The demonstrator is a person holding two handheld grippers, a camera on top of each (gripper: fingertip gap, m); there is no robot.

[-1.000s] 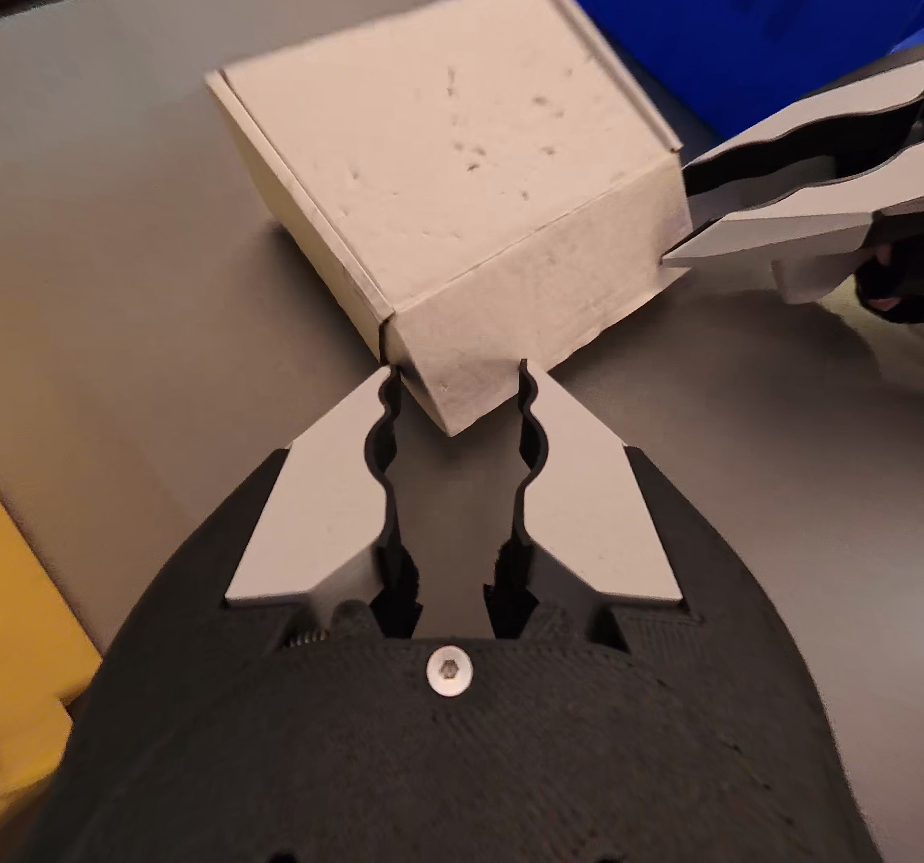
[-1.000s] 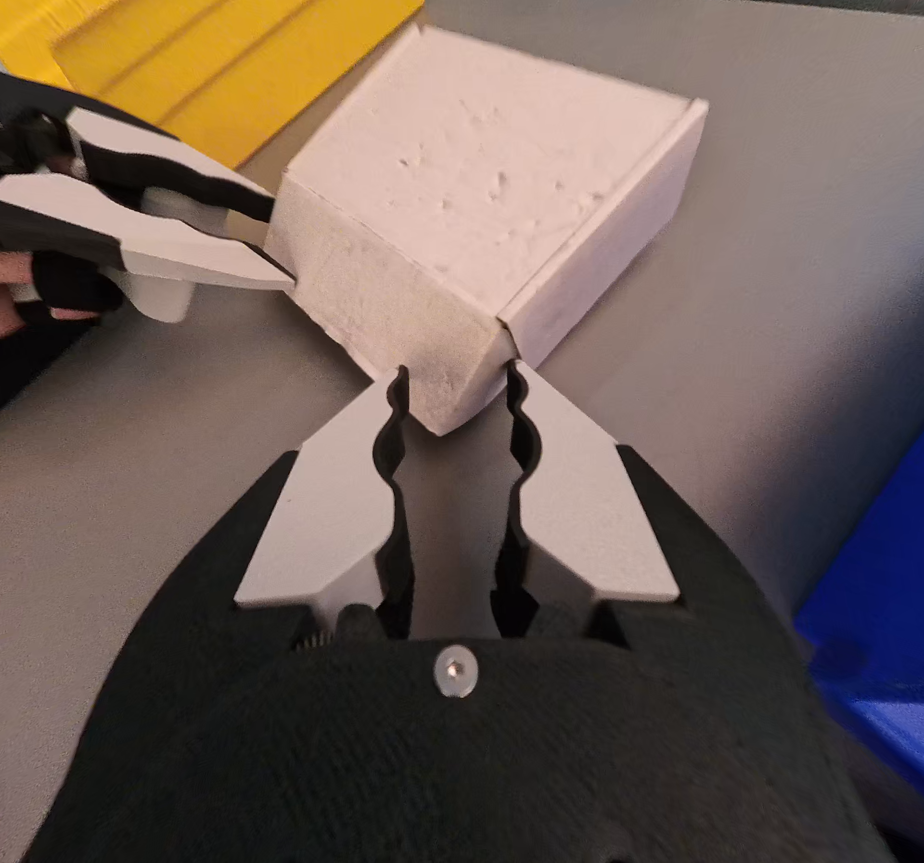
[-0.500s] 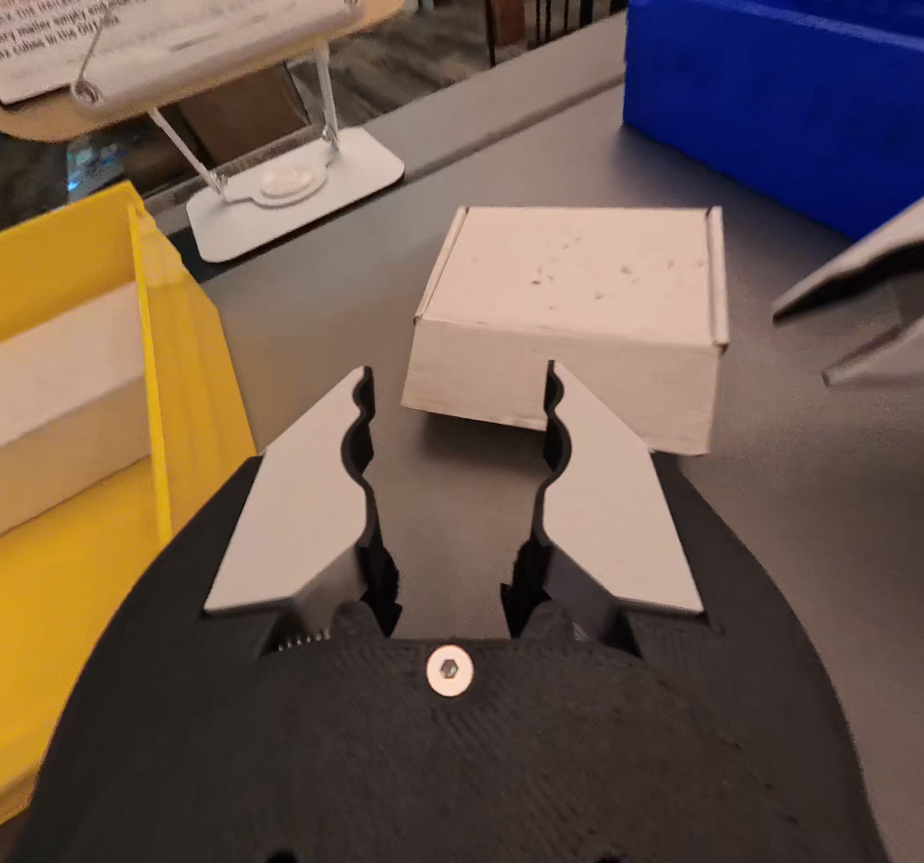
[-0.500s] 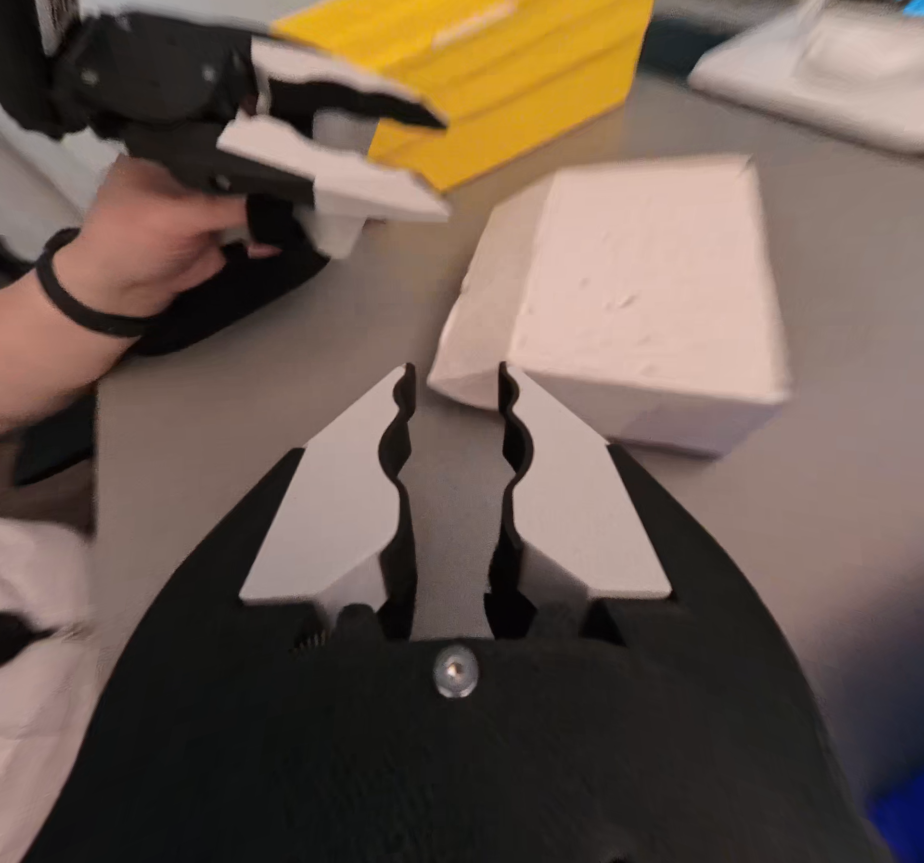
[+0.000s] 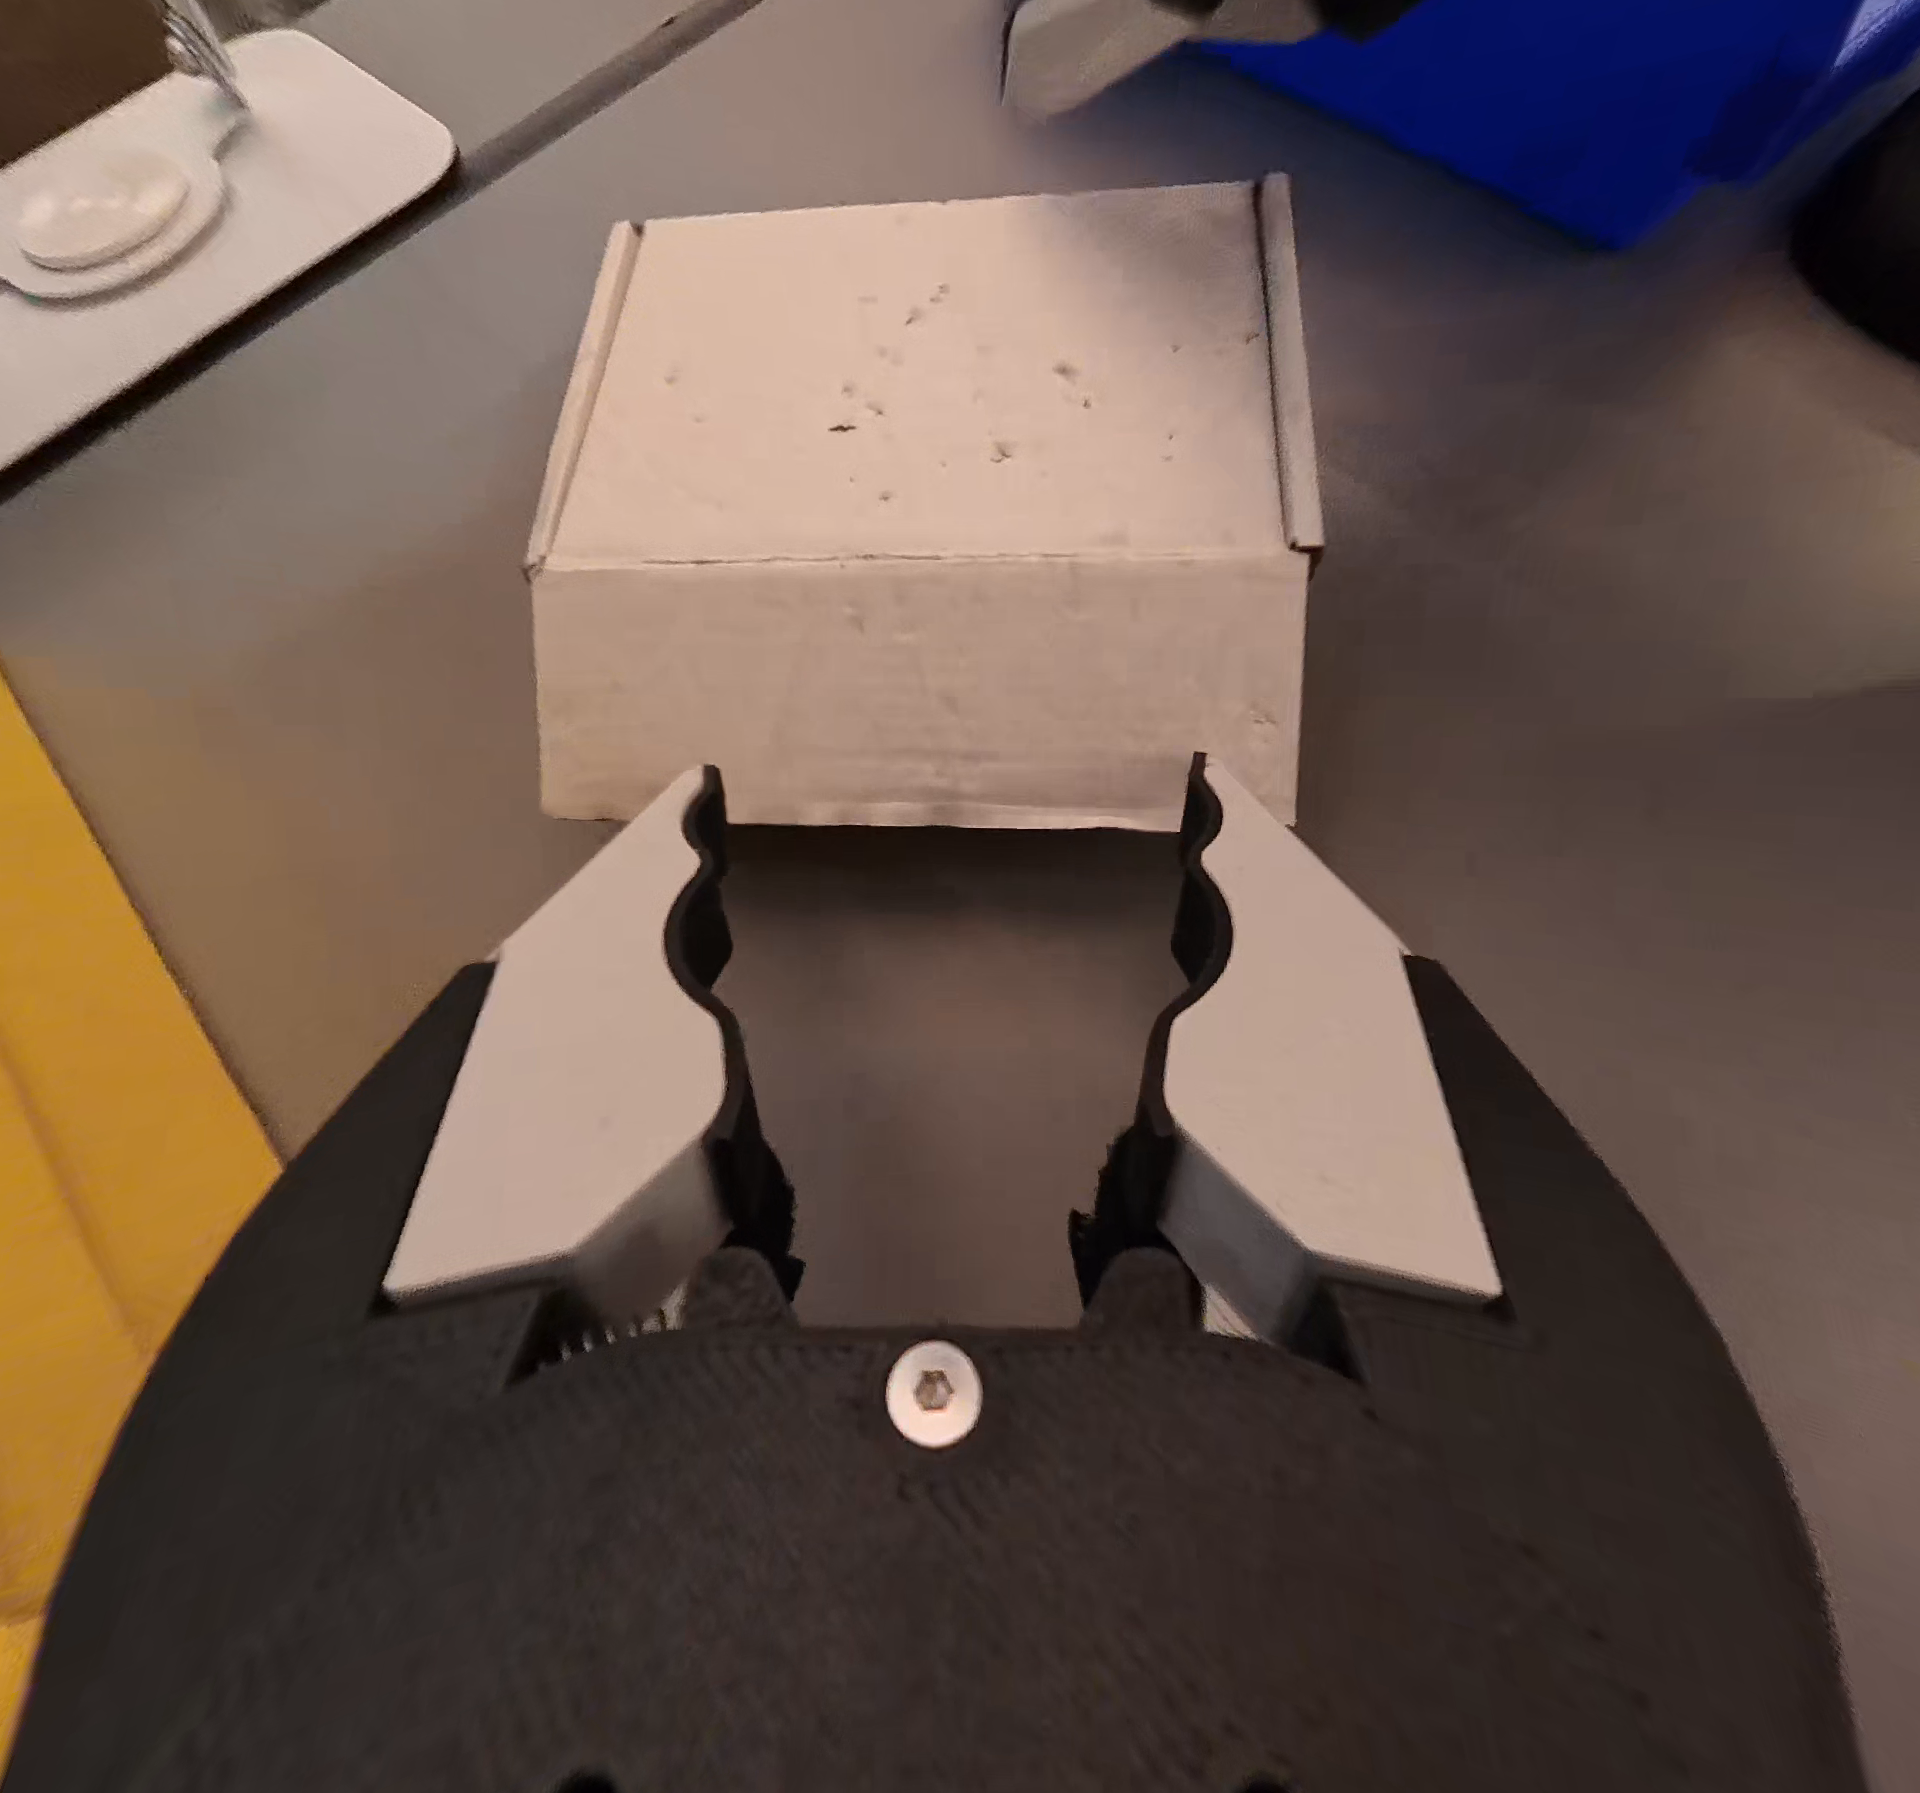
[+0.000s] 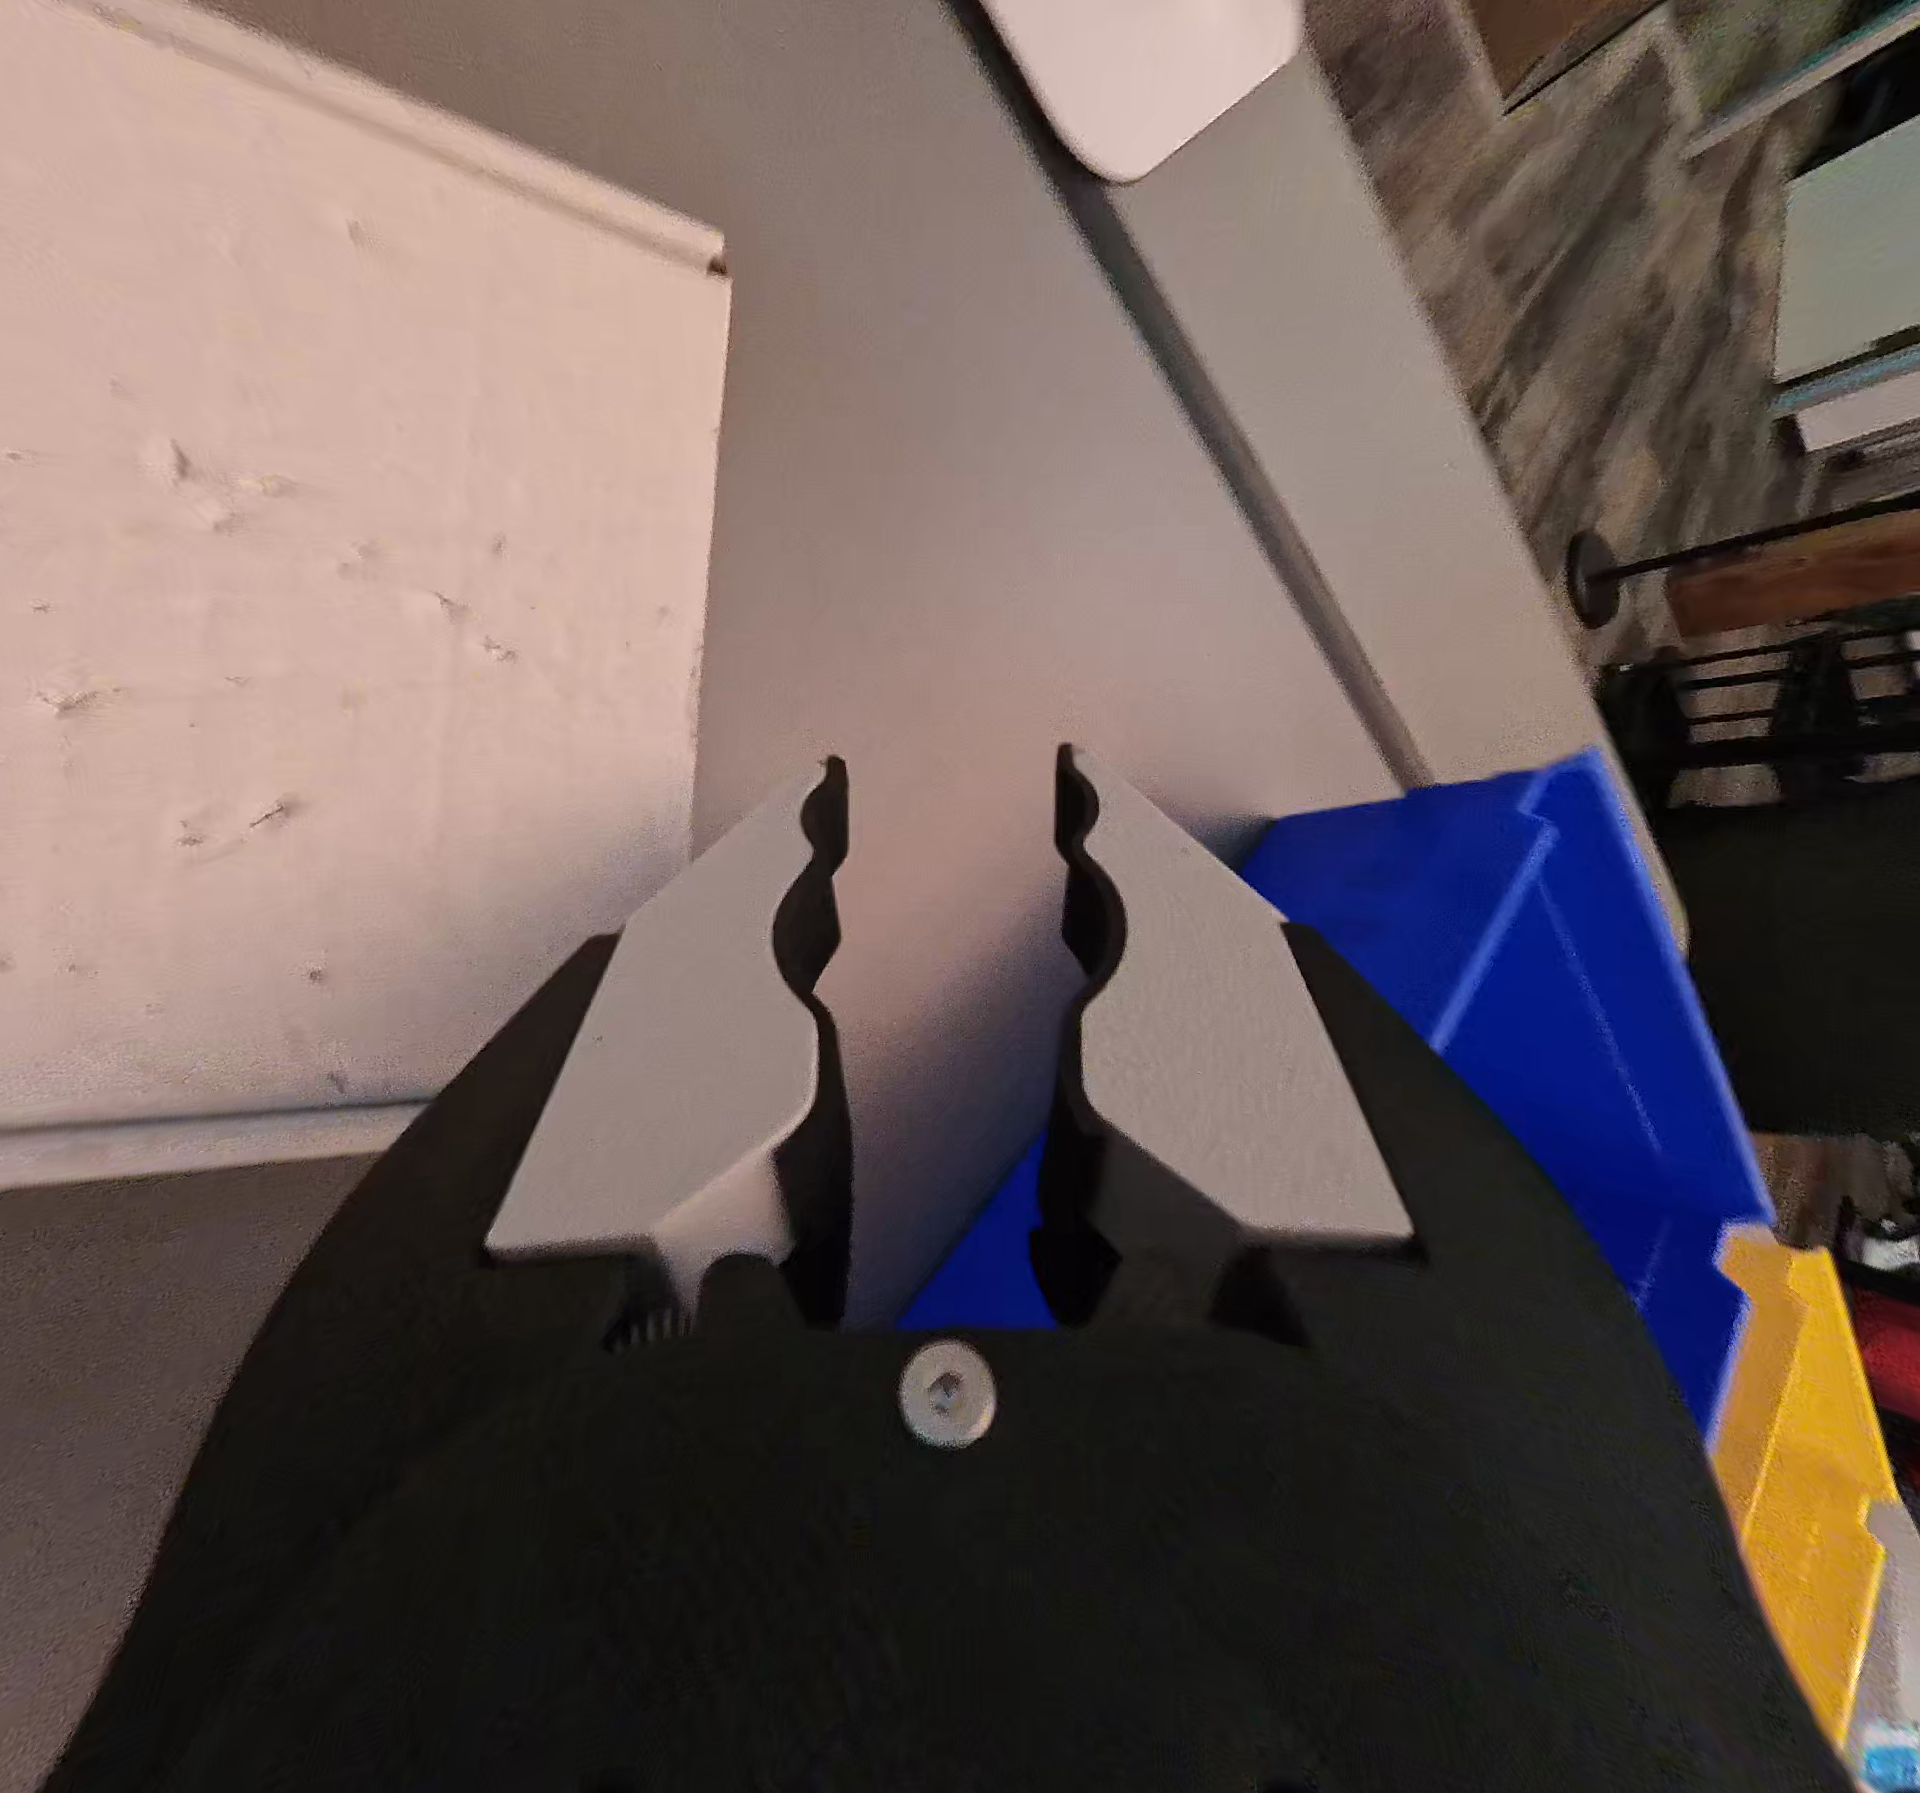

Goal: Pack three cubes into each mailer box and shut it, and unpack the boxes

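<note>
A closed white mailer box (image 5: 914, 517) sits on the grey table, its lid dented. My left gripper (image 5: 951, 782) is open and empty, its fingertips just short of the box's near wall. My right gripper (image 6: 945, 767) is open and empty. It hovers to the right of the box (image 6: 343, 600), over bare table, rolled to one side. It also shows in the left wrist view (image 5: 1101, 44), raised beyond the box's far right corner. No cubes are in view.
A blue bin (image 5: 1558, 70) stands at the back right and also shows in the right wrist view (image 6: 1507, 995). A yellow bin (image 5: 73, 1068) lies at the left. A white stand base (image 5: 156, 205) sits at the back left by the table's far edge. The tips of one gripper are about 20 centimetres away from the tips of the other.
Both grippers left the box's corners. My left gripper swung round to face the box's front wall and opened wider. My right gripper lifted away toward the blue bin and tilted.
</note>
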